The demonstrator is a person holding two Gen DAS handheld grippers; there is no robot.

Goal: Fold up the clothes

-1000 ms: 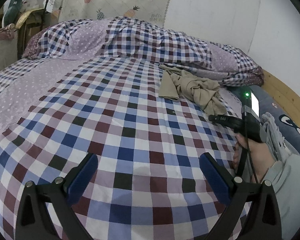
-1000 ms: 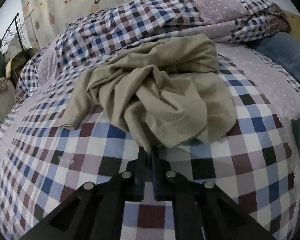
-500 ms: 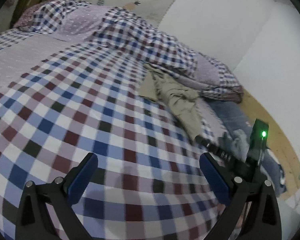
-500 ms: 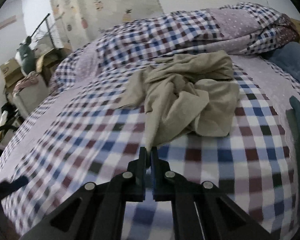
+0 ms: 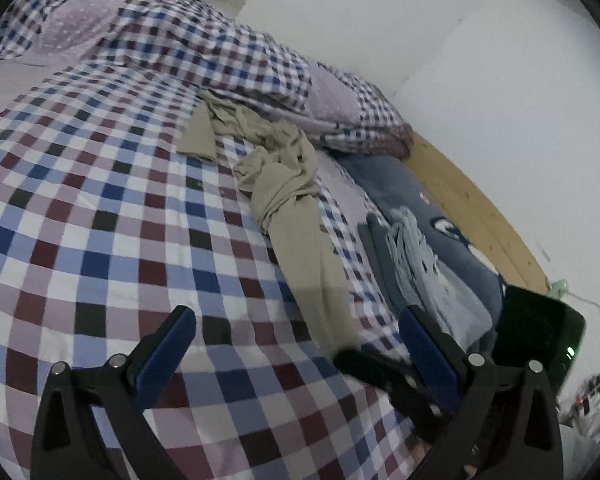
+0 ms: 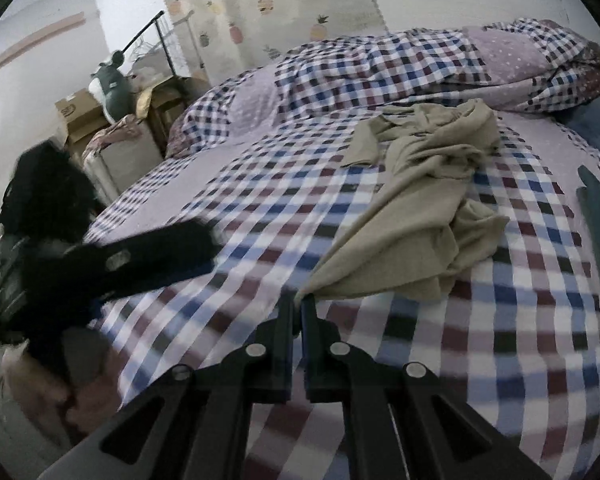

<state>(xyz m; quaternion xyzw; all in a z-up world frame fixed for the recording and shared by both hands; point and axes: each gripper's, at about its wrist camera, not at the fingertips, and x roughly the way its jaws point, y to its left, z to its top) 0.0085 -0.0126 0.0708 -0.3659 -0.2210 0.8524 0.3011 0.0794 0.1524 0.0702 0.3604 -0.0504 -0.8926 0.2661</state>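
A crumpled beige garment [image 5: 284, 176] [image 6: 424, 208] lies on the checked bedspread [image 5: 100, 216] [image 6: 500, 328], stretched out in a long strip toward the bed's near edge. My right gripper [image 6: 299, 300] is shut on the garment's near corner, which is pulled taut from the pile. In the left wrist view that gripper [image 5: 342, 354] shows as a dark blurred shape at the strip's end. My left gripper [image 5: 296, 322] is open over the bedspread, its blue pads wide apart with nothing between them; it appears blurred [image 6: 210, 246] at the left of the right wrist view.
A rumpled checked duvet [image 5: 220, 52] [image 6: 400, 68] lies across the bed's far end. Grey and pale blue clothes [image 5: 412, 256] rest on a dark blue blanket [image 5: 452, 240] at the right edge, beside a wooden bed frame [image 5: 468, 208]. Boxes and a clothes rack [image 6: 112, 108] stand beyond the bed's left side.
My right gripper has pulled back toward the bed's near edge, dragging the garment's corner out into a long strip. My left gripper has swung right and stays open.
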